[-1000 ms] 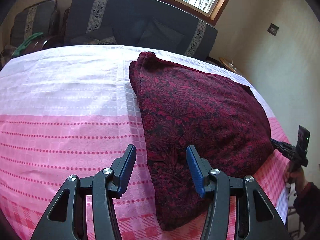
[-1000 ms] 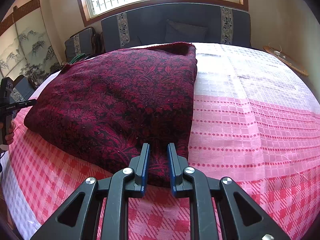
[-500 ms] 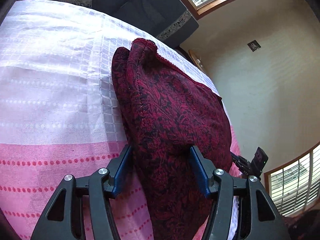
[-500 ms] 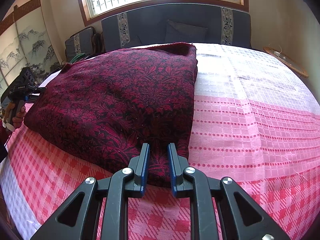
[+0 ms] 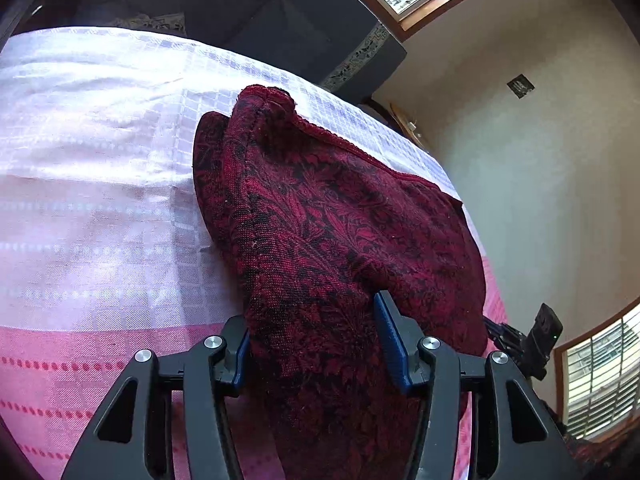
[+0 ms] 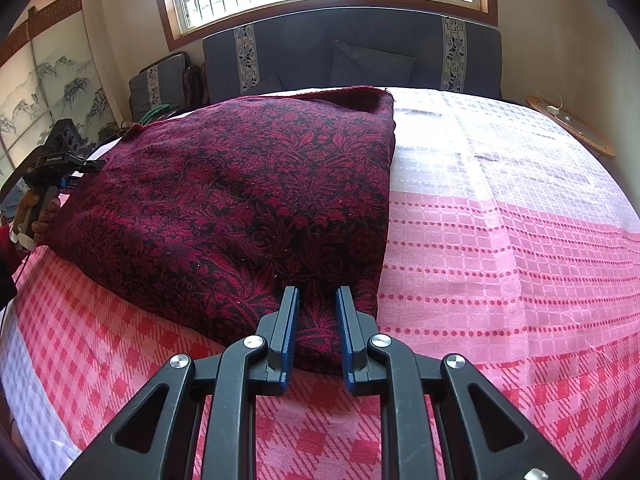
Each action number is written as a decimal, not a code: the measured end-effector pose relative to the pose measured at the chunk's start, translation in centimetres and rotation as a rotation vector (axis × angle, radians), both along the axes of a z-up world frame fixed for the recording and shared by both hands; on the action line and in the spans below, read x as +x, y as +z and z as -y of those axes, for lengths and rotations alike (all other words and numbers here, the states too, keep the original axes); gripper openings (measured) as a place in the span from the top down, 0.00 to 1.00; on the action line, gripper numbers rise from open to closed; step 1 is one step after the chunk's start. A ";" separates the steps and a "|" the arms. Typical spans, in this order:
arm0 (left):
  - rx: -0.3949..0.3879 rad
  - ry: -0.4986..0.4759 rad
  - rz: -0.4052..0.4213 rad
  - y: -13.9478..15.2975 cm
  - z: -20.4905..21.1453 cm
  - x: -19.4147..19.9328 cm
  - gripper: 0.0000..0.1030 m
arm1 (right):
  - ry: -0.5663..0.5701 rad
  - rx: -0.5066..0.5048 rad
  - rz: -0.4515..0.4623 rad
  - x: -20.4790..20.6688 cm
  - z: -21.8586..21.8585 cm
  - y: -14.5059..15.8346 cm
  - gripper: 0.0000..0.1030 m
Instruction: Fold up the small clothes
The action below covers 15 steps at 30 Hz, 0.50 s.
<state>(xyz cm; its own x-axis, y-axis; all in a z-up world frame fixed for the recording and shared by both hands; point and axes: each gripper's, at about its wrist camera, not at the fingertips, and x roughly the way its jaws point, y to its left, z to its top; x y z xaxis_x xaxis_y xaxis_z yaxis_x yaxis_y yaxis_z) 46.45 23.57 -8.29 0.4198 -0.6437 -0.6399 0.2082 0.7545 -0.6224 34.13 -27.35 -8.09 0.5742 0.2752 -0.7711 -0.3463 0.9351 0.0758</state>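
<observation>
A dark red patterned garment (image 5: 340, 240) lies folded on the pink and white bedspread (image 5: 100, 160). My left gripper (image 5: 312, 320) straddles its thick folded edge. The jaws are closing, and the fabric bunches between them and touches both pads. In the right wrist view the same garment (image 6: 240, 200) spreads to the left, and my right gripper (image 6: 318, 296) is shut on its near corner. The left gripper (image 6: 60, 160), held in a hand, shows at the garment's far left edge. The right gripper (image 5: 532, 340) shows small at the right of the left wrist view.
The bedspread (image 6: 500, 240) stretches bare to the right of the garment. A dark sofa (image 6: 352, 52) with a cushion stands behind the bed under the window. A low wooden table (image 6: 572, 128) sits at the right, and a painted screen (image 6: 48, 92) at the left.
My left gripper moved forward onto the garment's edge, so the cloth now fills its jaws, and they have narrowed. The right gripper stayed still, holding the corner.
</observation>
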 end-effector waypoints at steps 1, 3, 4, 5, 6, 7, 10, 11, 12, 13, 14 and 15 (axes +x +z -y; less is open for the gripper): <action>0.033 0.016 0.012 0.2 0.6 -0.4 0.52 | 0.000 0.000 0.000 0.0 0.0 0.0 0.84; 0.044 0.058 0.006 0.6 1.1 -0.8 0.56 | -0.001 -0.001 0.000 0.0 0.0 0.0 0.84; 0.036 0.081 0.000 0.9 1.1 -1.0 0.60 | -0.001 -0.001 0.001 0.0 0.0 0.0 0.84; 0.039 0.100 0.000 1.2 1.1 -1.1 0.64 | -0.002 0.000 0.002 0.0 0.0 0.0 0.84; 0.051 0.113 0.001 1.5 1.3 -1.3 0.67 | -0.001 0.000 0.002 0.0 0.0 0.0 0.84; 0.064 0.123 -0.002 1.9 1.4 -1.4 0.70 | -0.002 0.002 0.001 0.0 0.0 0.0 0.84; 0.075 0.152 -0.026 2.5 1.6 -1.7 0.74 | -0.057 0.063 0.045 -0.5 0.4 1.0 0.77; 0.079 0.165 -0.032 2.7 1.7 -1.8 0.75 | -0.055 0.088 0.065 -0.7 -0.1 1.7 0.77; 0.080 0.177 -0.038 2.9 1.8 -2.0 0.76 | -0.041 0.099 0.094 -0.8 -1.0 2.6 0.79; 0.082 0.189 -0.039 3.2 2.0 -2.1 0.76 | -0.013 0.117 0.126 -0.8 -2.2 3.8 0.81; 0.087 0.198 -0.037 3.4 2.2 -2.2 0.77 | 0.023 0.135 0.142 -0.4 -3.7 4.9 0.82; 0.092 0.208 -0.036 3.7 2.4 -2.3 0.77 | 0.060 0.139 0.144 0.5 -5.4 5.8 0.83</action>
<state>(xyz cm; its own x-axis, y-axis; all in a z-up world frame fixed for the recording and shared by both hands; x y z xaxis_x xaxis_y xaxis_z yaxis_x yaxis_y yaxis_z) 44.16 21.17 -4.63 0.5129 -0.4841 -0.7089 0.0212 0.8327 -0.5532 34.60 -21.91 -2.26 0.6555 0.4098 -0.6344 -0.4172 0.8967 0.1480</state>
